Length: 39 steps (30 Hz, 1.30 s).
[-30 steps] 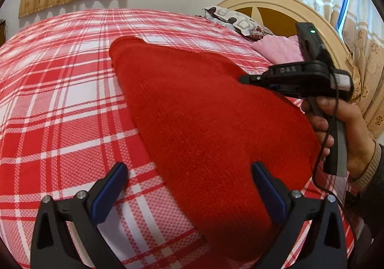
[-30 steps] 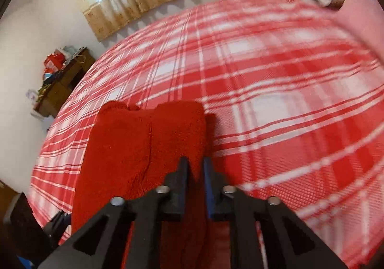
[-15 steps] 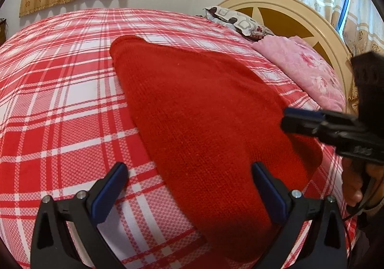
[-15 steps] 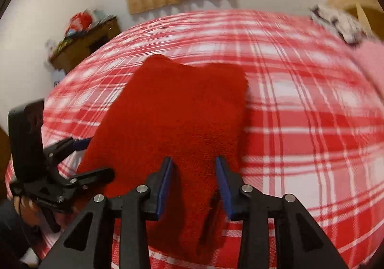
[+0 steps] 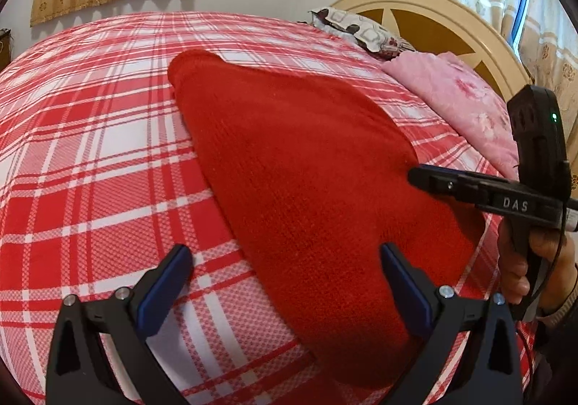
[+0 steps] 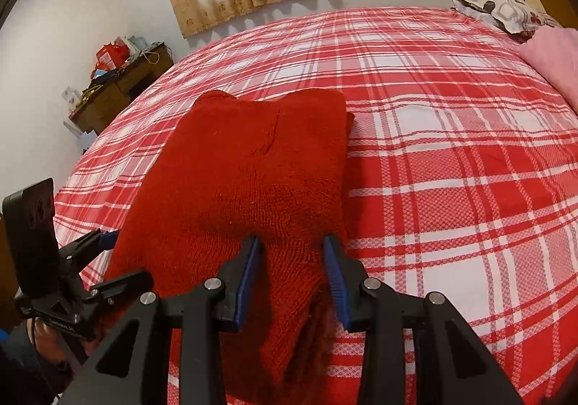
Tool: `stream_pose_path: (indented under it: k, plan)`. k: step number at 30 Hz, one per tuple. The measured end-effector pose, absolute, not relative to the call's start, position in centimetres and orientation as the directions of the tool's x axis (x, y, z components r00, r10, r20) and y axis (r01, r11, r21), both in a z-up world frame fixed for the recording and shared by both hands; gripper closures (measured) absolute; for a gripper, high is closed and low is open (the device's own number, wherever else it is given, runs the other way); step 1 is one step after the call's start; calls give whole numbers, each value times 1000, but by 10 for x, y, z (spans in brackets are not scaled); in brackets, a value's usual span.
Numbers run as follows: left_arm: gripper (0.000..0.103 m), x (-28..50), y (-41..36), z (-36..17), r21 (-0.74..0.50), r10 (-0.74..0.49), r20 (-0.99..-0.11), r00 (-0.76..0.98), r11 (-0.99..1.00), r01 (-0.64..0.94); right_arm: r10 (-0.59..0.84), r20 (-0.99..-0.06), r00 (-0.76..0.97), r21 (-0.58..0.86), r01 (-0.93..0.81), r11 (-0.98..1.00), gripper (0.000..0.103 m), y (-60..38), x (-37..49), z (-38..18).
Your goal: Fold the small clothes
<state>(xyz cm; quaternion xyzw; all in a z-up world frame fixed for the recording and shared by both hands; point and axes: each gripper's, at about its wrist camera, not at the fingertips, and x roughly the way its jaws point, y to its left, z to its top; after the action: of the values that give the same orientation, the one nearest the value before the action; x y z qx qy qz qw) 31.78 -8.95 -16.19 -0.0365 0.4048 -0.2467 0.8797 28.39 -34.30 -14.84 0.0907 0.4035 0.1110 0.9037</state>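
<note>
**A:** What are you working with, and how will it behave?

**B:** A red knitted garment (image 6: pixel 253 166), folded into a long slab on the plaid bedspread (image 6: pixel 451 116). By the look of the chunky knit, I judge it soft, floppy and fairly light, with a grippy surface. It should not slip, but it will sag and stretch wherever I leave it unsupported. Nothing about it seems fragile.

**A:** Where would you take hold?

**B:** At the near end, one corner in each gripper, pinching through all the layers so the fold does not slide apart.

**A:** And where is it relative to your fingers?

**B:** My right gripper (image 6: pixel 292 282) hovers at the near right corner. A raised ridge of knit sits between its blue pads (image 6: pixel 246 282), but they stand apart from it and do not press, so nothing is grasped. My left gripper (image 5: pixel 289 293) is spread wide. Its right finger is over the garment's near left part and its left finger over bare bedspread. The cloth lies under it, not gripped.

**A:** Anything crowding you?

**B:** No. The pink blanket (image 5: pixel 466 105) and patterned pillow (image 5: pixel 357 29) lie well apart, far right by the headboard (image 5: pixel 469 29).
</note>
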Motion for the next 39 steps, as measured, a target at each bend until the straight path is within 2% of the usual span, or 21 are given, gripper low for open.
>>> stream_pose_path:
  k: [4, 8, 10, 12, 20, 25, 31, 35, 39]
  plan:
    - [0, 318, -90, -161, -266, -461, -700, 544, 877, 401, 262, -724, 638, 235, -129, 963, 65, -341, 282, -146]
    - [0, 319, -93, -163, -259, -455, -711, 536, 878, 403, 283, -712, 643, 275, -115, 954, 63, -349, 282, -151]
    - [0, 319, -99, -163, -226, -432, -721, 542, 886, 405, 294, -729, 619, 317, -76, 945, 44, -355, 282, -159]
    - [0, 317, -99, -163, -224, -433, -717, 546, 885, 408, 351, -699, 623, 413, -48, 909, 43, -367, 279, -162]
    - [0, 320, -92, -163, -286, -475, -703, 530, 871, 401, 345, -653, 674, 409, -70, 910, 41, -378, 280, -140]
    - [0, 320, -92, -163, -297, -483, -698, 528, 867, 400, 392, -627, 673, 480, -62, 875, 41, -395, 311, -136]
    - [0, 321, -93, -164, -289, -475, -704, 527, 870, 399, 491, -619, 613, 593, -44, 804, 36, -403, 364, -151]
    - [0, 322, -95, -164, -279, -467, -709, 528, 874, 398, 499, -631, 593, 597, -39, 801, 36, -399, 385, -164]
    - [0, 322, -96, -165, -272, -462, -712, 529, 876, 398, 522, -596, 610, 628, -51, 777, 36, -404, 395, -172]
